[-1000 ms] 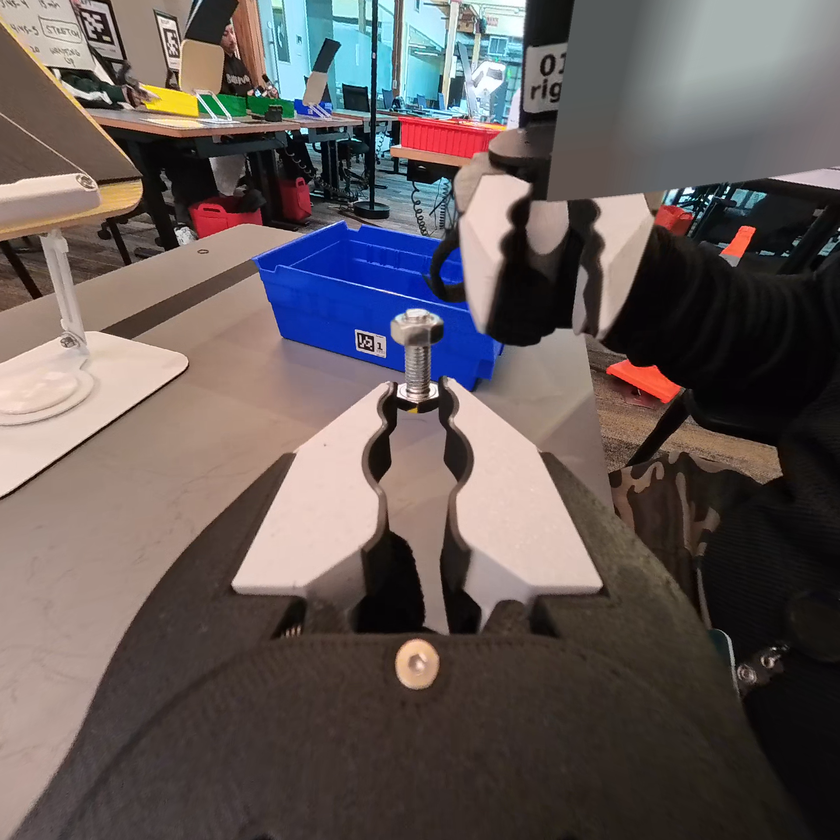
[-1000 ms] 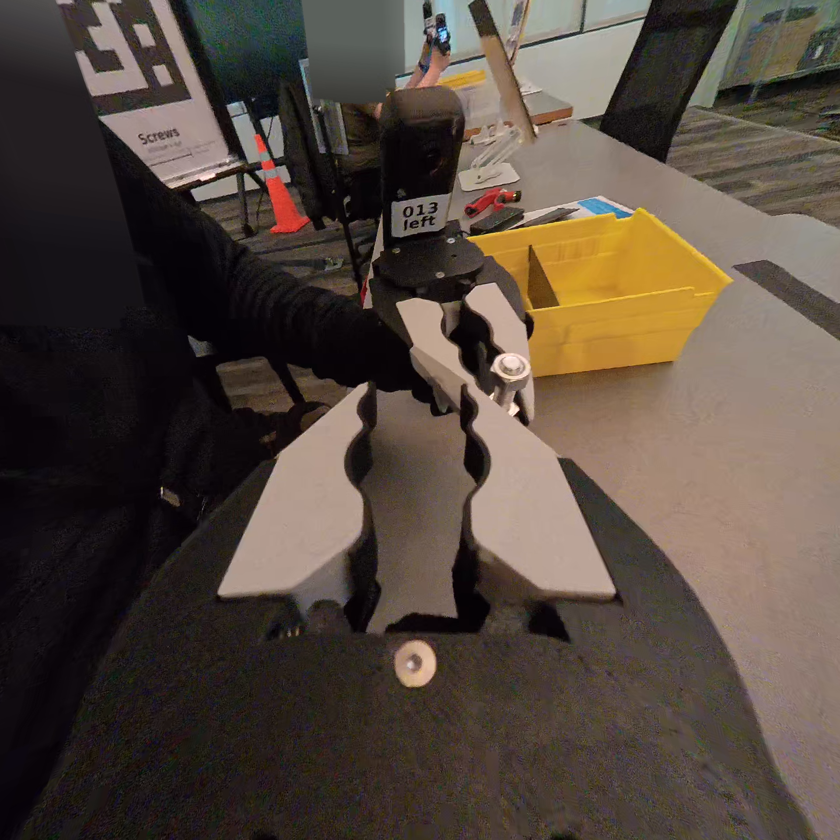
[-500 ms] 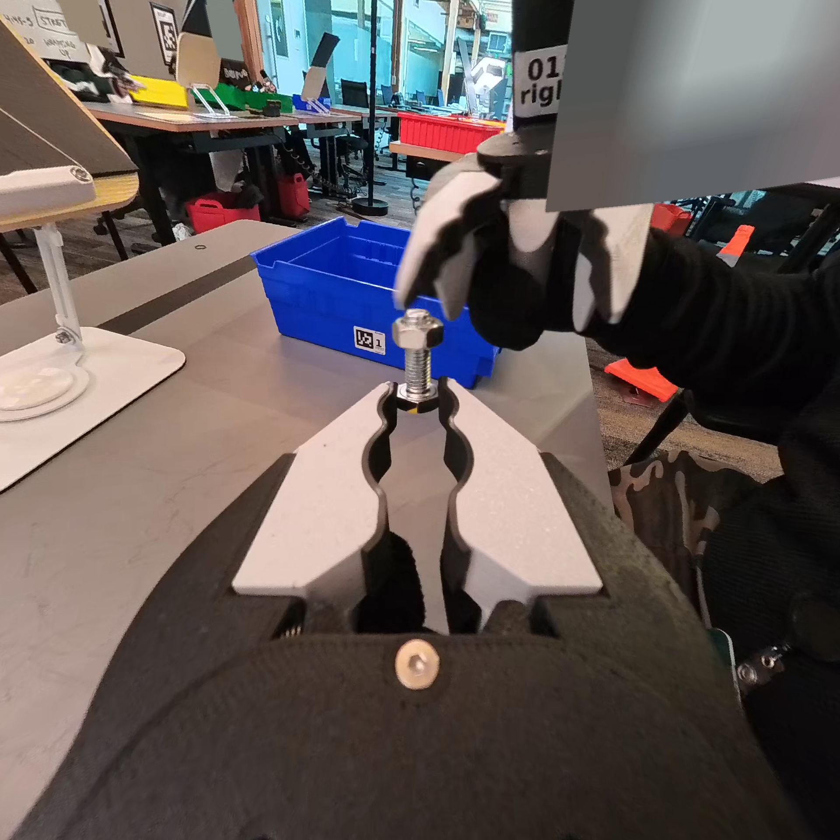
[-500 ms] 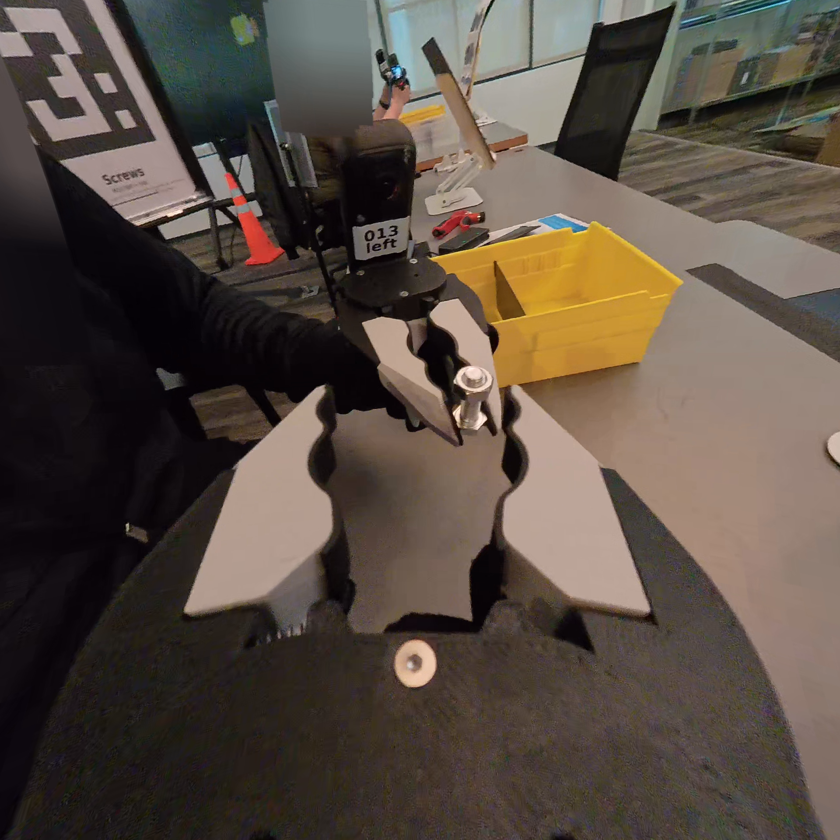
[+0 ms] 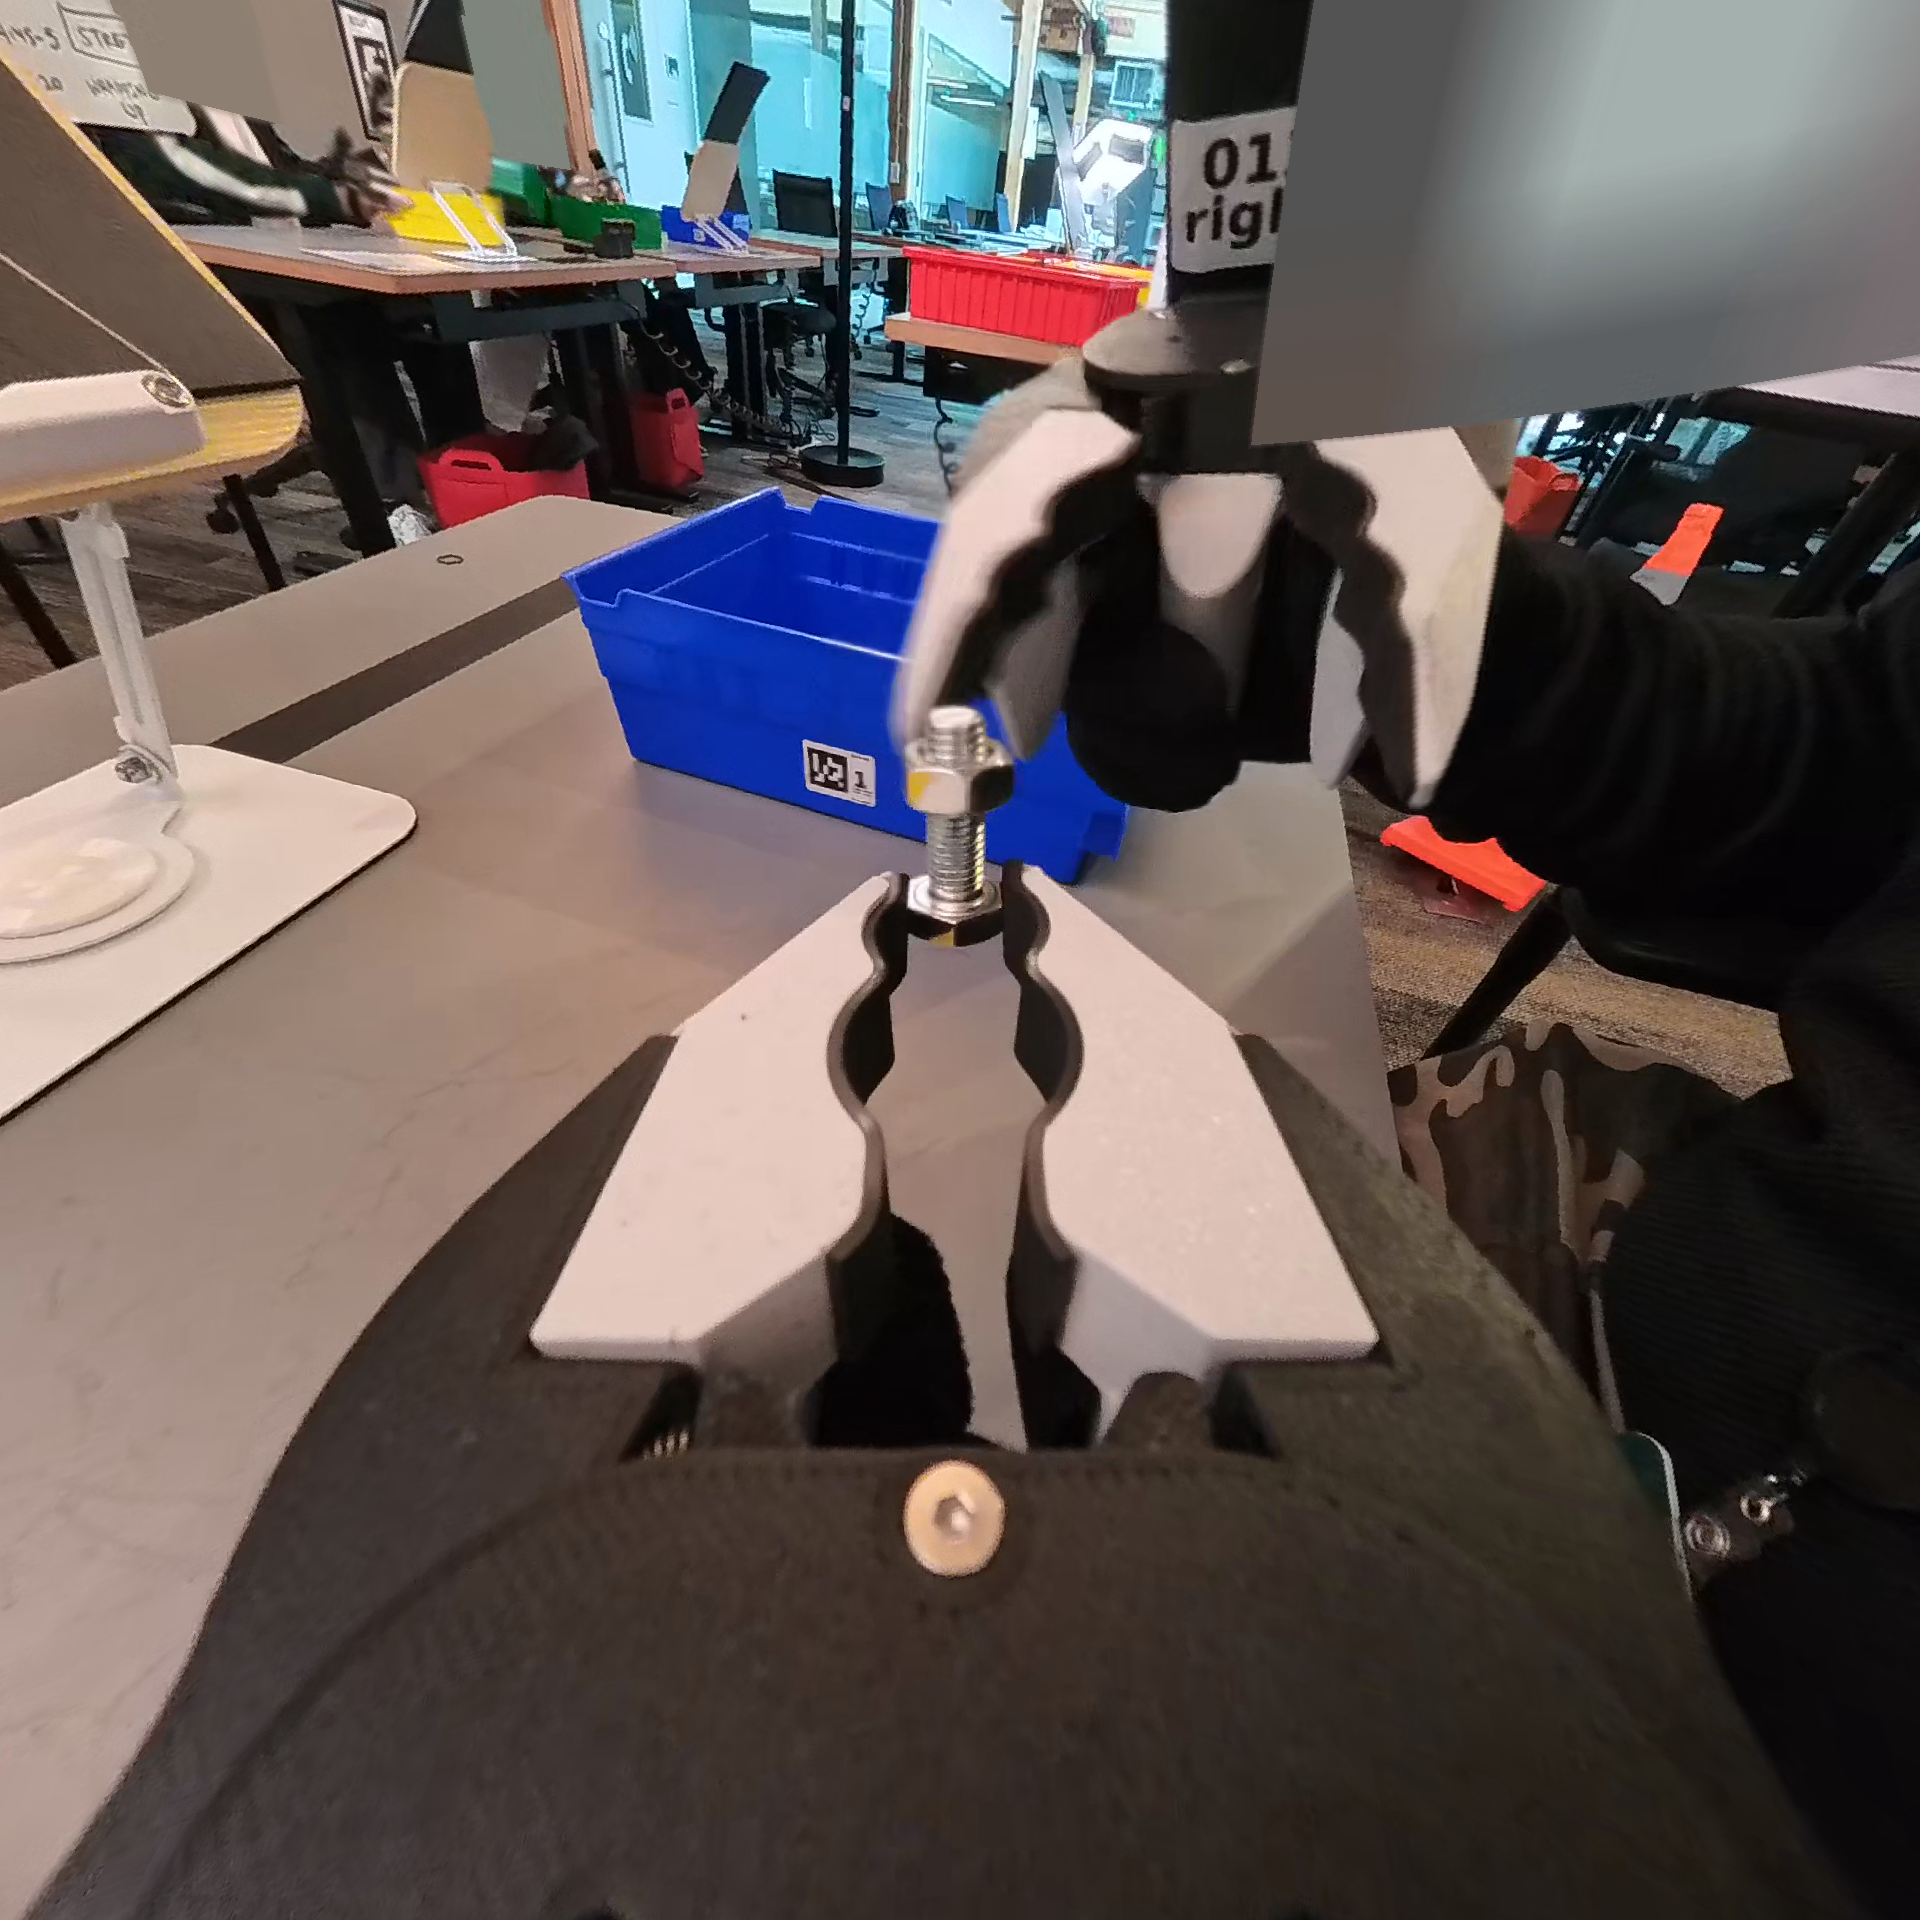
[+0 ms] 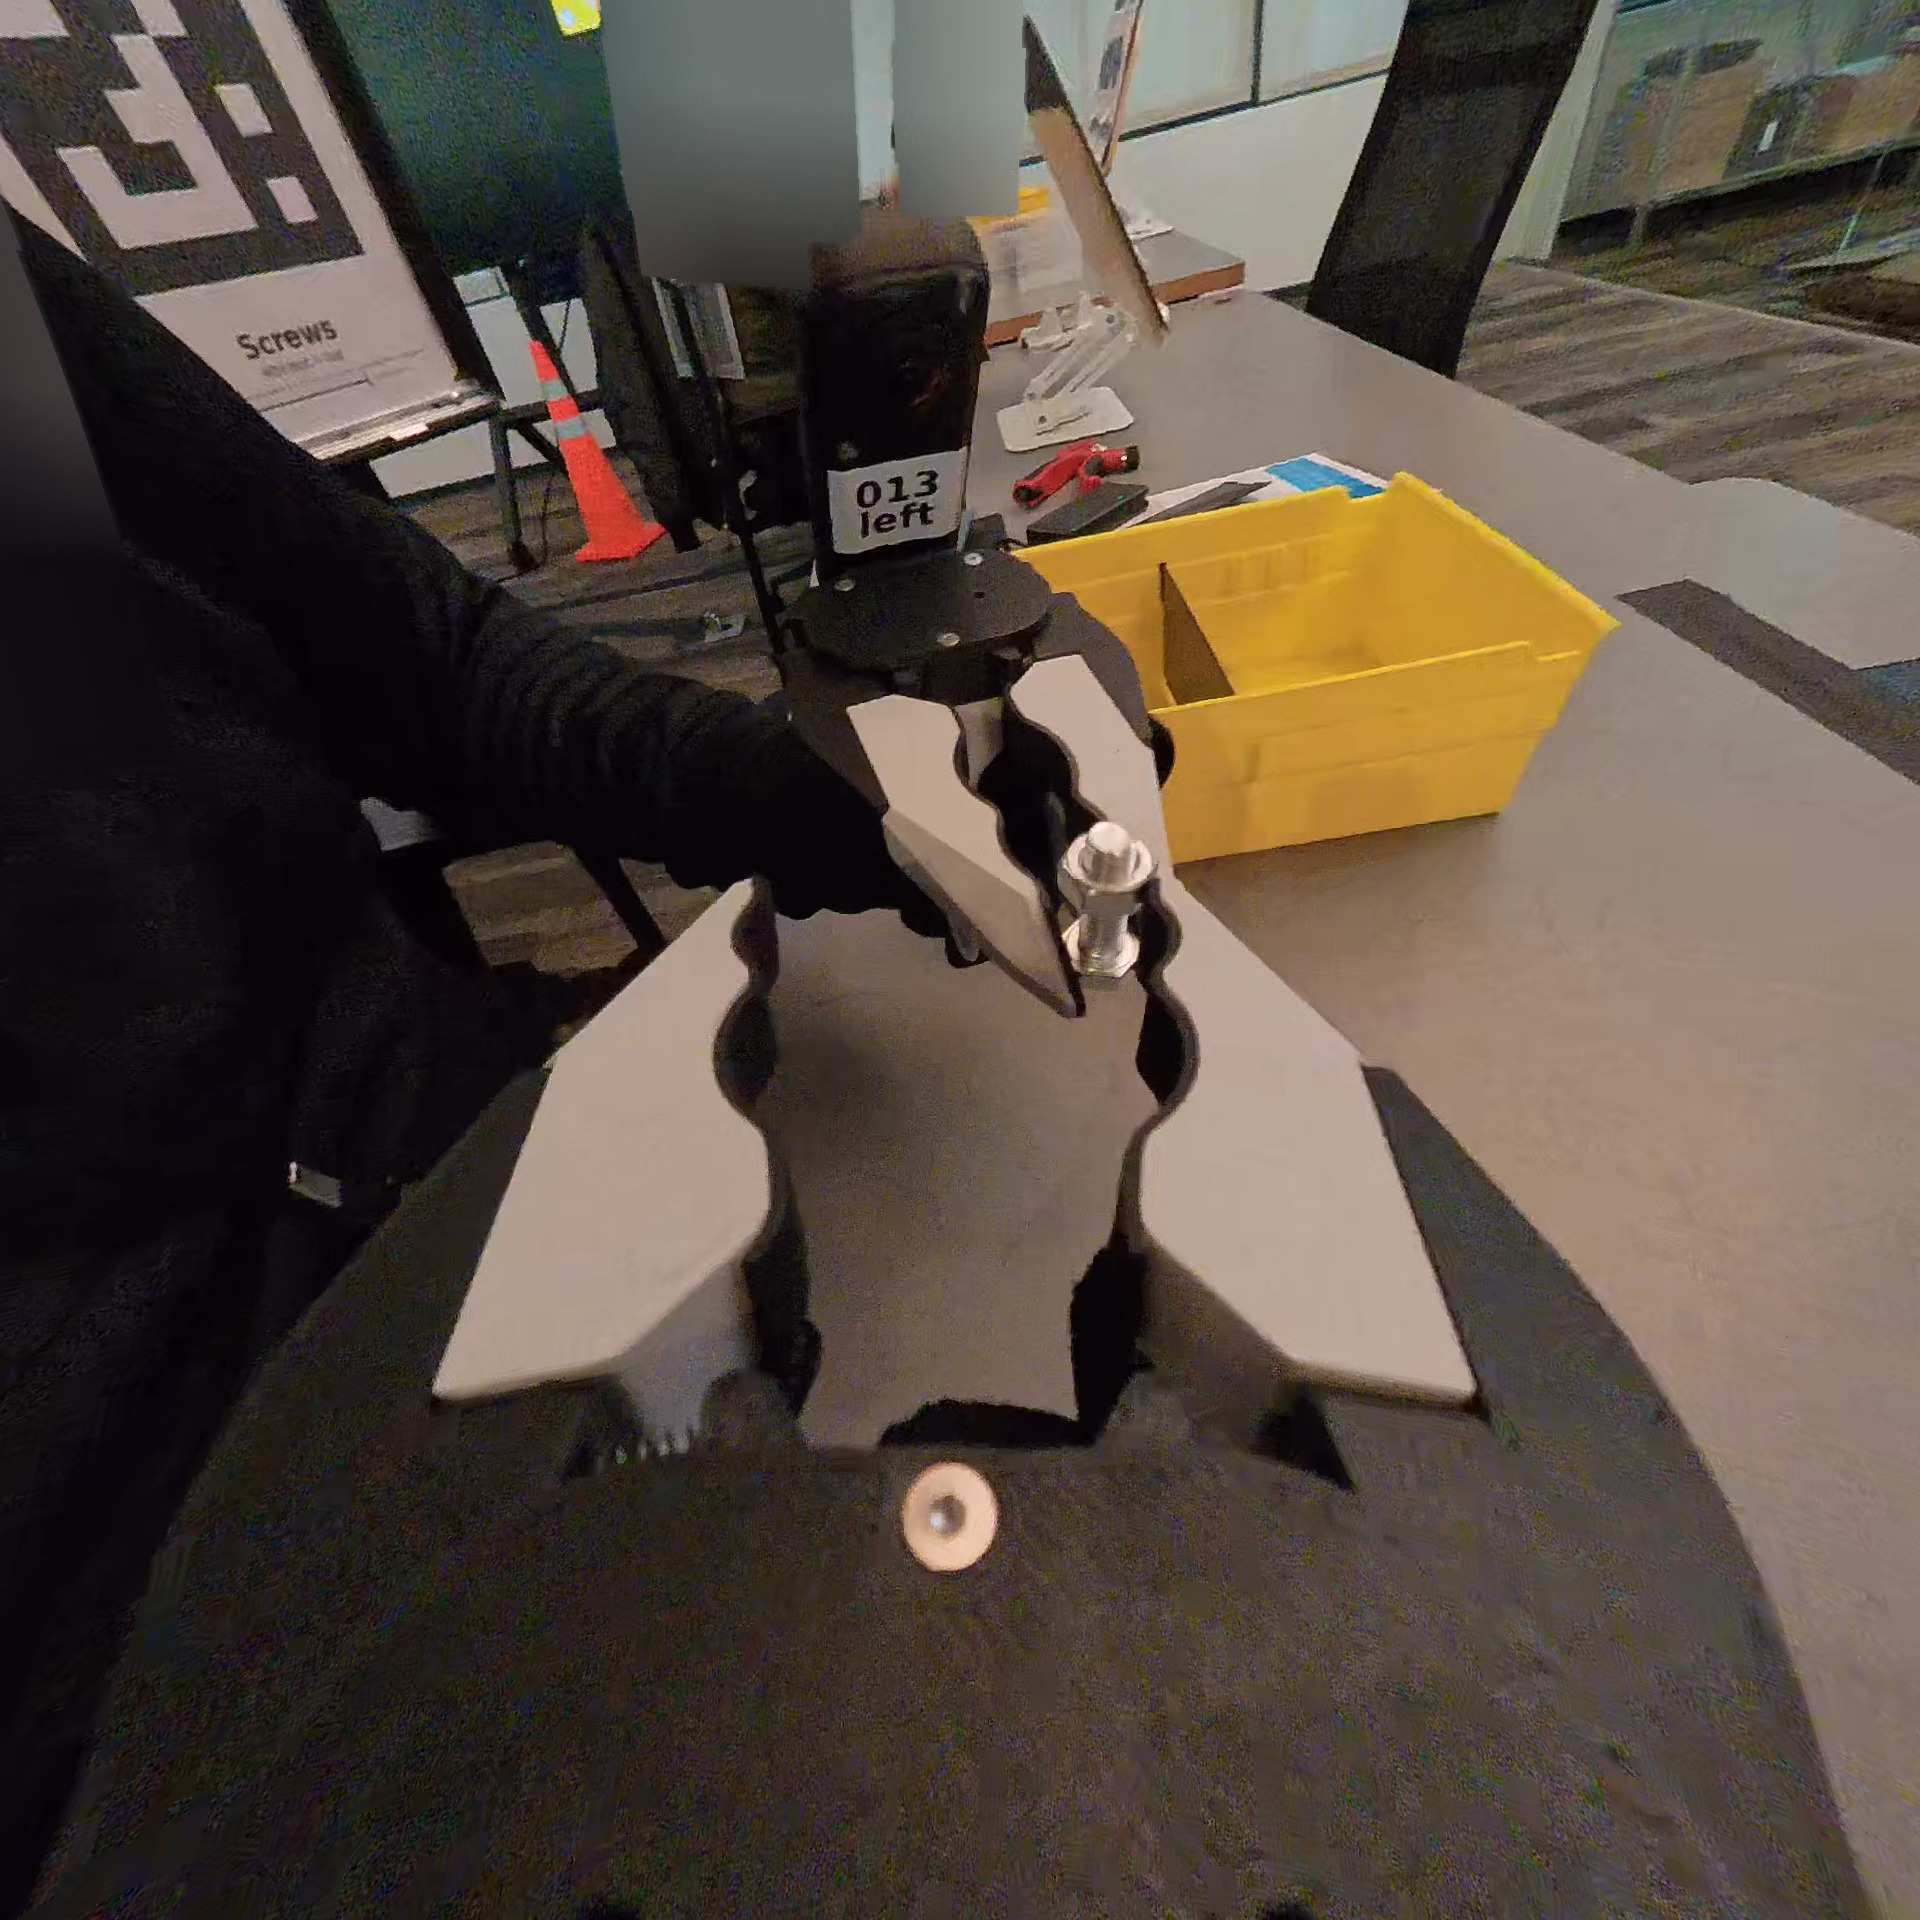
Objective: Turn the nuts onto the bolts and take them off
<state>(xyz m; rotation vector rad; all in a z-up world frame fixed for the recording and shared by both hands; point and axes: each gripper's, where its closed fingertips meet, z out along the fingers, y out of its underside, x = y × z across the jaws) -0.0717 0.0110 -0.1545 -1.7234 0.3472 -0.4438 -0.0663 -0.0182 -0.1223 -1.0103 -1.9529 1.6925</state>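
The left gripper (image 5: 951,914) is pinching the hex head of the bolt (image 5: 952,852) between its fingertips, nearly closed, holding the bolt upright above the grey table (image 5: 312,1091). The nut (image 5: 958,781) is sitting near the top of the thread, with a short stub of thread showing above it. The right gripper (image 6: 956,935) is hanging wide apart and holding nothing; in its own view 1 finger (image 6: 1216,1049) is lying just beside the bolt, the other well clear.

Bolt and nut are small, rigid steel parts, light but smooth, so they are likely slipping easily under a loose pinch. The best hold on the nut appears to be across 2 opposite flats, squarely. A blue bin (image 5: 769,623) and a yellow bin (image 6: 1351,675) are standing farther back on the table.
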